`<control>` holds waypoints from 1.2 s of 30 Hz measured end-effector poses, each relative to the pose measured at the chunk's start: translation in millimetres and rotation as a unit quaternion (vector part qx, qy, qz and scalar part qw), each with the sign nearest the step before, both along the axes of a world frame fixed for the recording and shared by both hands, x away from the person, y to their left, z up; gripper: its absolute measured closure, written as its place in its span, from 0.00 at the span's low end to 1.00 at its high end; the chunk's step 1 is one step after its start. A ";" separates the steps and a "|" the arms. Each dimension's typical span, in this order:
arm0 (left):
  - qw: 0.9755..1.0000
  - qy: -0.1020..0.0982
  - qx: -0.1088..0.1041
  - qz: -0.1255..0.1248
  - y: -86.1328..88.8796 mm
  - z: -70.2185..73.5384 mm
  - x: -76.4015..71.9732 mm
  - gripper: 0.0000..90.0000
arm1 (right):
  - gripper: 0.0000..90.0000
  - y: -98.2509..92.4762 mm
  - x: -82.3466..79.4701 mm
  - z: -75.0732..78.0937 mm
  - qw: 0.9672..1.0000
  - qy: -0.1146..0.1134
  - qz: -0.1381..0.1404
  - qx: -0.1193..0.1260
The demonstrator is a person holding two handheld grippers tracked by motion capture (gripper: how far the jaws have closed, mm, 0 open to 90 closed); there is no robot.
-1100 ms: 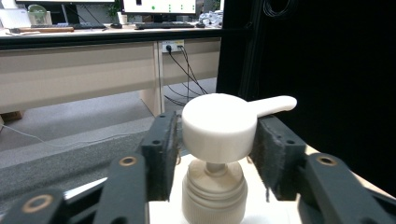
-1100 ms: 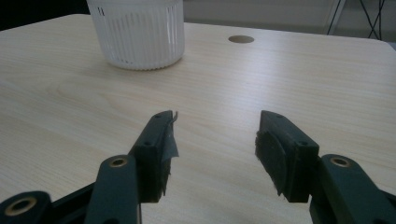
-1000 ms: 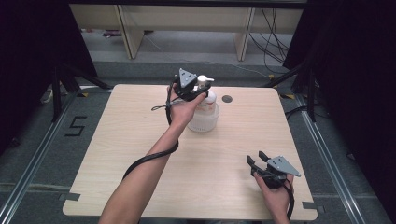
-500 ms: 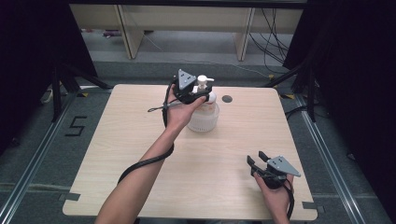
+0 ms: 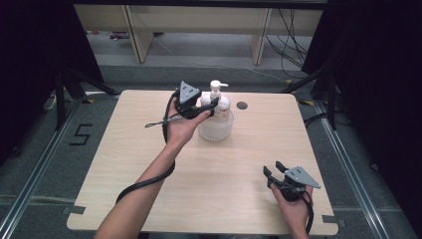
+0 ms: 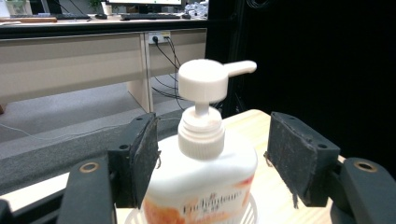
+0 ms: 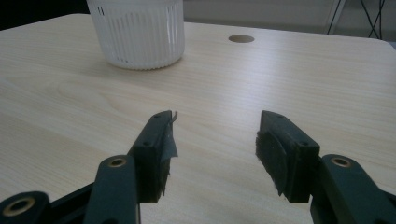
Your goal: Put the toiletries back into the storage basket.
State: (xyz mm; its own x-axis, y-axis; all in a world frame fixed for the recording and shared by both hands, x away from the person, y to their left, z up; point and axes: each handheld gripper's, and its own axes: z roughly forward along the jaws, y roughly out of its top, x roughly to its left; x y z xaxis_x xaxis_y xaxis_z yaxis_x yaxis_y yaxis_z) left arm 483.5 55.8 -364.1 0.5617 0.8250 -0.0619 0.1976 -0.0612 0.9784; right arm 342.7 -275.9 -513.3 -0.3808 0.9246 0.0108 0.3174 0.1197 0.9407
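Soap bottle [image 6: 201,172] stands right between the jaws of the left tool [image 5: 206,105], which is spread wide around it at shoulder height; both pads [image 6: 145,158] sit apart from the plastic, one on each side, not touching. Its white pump head [image 6: 205,80] rises above the jaws, the spout pointing off past the right-hand jaw in the left gripper view. The bottle sits inside a ribbed white basket [image 5: 216,127] at the far middle of the counter [image 5: 129,164], just beneath and ahead of that tool. A cable [image 5: 149,180] trails back from it along the person's forearm.

Down at the near right corner, the right tool [image 5: 272,168] rests low by the counter in the right hand [image 5: 292,211], its jaws also wide with bare wood between them. From it, the basket lies well ahead and to the left, and a small round hole [image 7: 241,38] in the counter lies ahead, slightly right of the basket.
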 end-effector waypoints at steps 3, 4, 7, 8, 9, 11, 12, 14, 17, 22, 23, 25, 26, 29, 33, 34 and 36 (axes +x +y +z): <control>1.000 0.004 -0.007 -0.007 6.2 -6.0 -6.0 0.37 | 0.51 0.2 0.0 -0.1 1.000 -0.002 0.001 -0.001; 1.000 0.003 -0.004 -0.005 8.2 -8.2 -8.1 0.37 | 0.51 0.3 -0.1 -0.1 1.000 -0.001 0.001 -0.001; 1.000 0.003 -0.003 -0.005 14.3 -13.5 -14.7 0.37 | 0.51 0.5 -0.3 -0.1 1.000 0.000 0.001 0.001; 1.000 0.002 -0.002 -0.004 15.8 -14.7 -17.1 0.37 | 0.51 0.8 -0.1 -0.2 1.000 0.001 0.001 0.002; 1.000 0.001 -0.002 -0.007 17.4 -15.8 -19.1 0.37 | 0.51 4.8 -2.0 -0.5 0.999 0.017 -0.003 0.029; 1.000 0.003 -0.007 -0.011 19.5 -17.5 -23.0 0.37 | 0.51 5.0 -2.1 -0.3 1.000 0.019 -0.004 0.025; 1.000 0.001 -0.004 -0.012 20.9 -17.9 -24.8 0.37 | 0.51 4.6 -3.0 0.5 0.999 0.025 -0.003 0.022; 1.000 -0.001 0.000 -0.014 23.5 -18.7 -28.4 0.37 | 0.51 5.0 -2.1 -0.4 0.999 0.018 -0.004 0.026; 1.000 -0.001 -0.002 -0.015 27.8 -20.8 -33.4 0.37 | 0.51 4.9 -2.2 -0.3 0.999 0.018 -0.003 0.028; 1.000 -0.002 0.001 -0.015 35.1 -24.6 -43.3 0.37 | 0.51 5.0 -2.1 -0.4 0.999 0.018 -0.003 0.026; 1.000 -0.003 -0.001 -0.015 36.5 -25.4 -45.1 0.37 | 0.51 4.9 -2.1 -0.4 0.999 0.018 -0.003 0.026; 1.000 -0.002 -0.002 -0.017 39.6 -26.9 -48.7 0.37 | 0.51 5.0 -2.1 -0.4 1.000 0.017 -0.003 0.026; 1.000 -0.005 -0.002 -0.016 41.1 -27.6 -50.2 0.37 | 0.51 5.1 -2.1 -0.4 1.000 0.017 -0.003 0.025; 1.000 -0.007 -0.005 -0.012 46.6 -28.9 -54.1 0.37 | 0.51 3.1 -0.4 -0.7 1.000 0.011 0.007 0.017; 1.000 -0.007 -0.002 -0.012 52.6 -30.9 -60.1 0.37 | 0.51 3.0 -0.5 -0.7 1.000 0.011 0.004 0.018; 1.000 -0.008 0.000 -0.013 54.1 -31.8 -61.7 0.37 | 0.51 3.1 -0.5 -0.6 1.000 0.011 0.003 0.018; 1.000 -0.008 0.001 -0.013 57.5 -33.8 -65.3 0.37 | 0.51 3.0 -0.5 -0.7 1.000 0.011 0.003 0.019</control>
State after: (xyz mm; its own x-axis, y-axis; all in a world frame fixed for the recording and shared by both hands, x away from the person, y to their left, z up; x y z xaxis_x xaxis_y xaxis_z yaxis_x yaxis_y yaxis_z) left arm 418.1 113.4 -397.9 0.5835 0.8105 -0.0513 0.1802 -0.0676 0.9813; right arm 342.2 -272.9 -513.9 -0.3863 0.9208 0.0537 0.3381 0.0872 0.9371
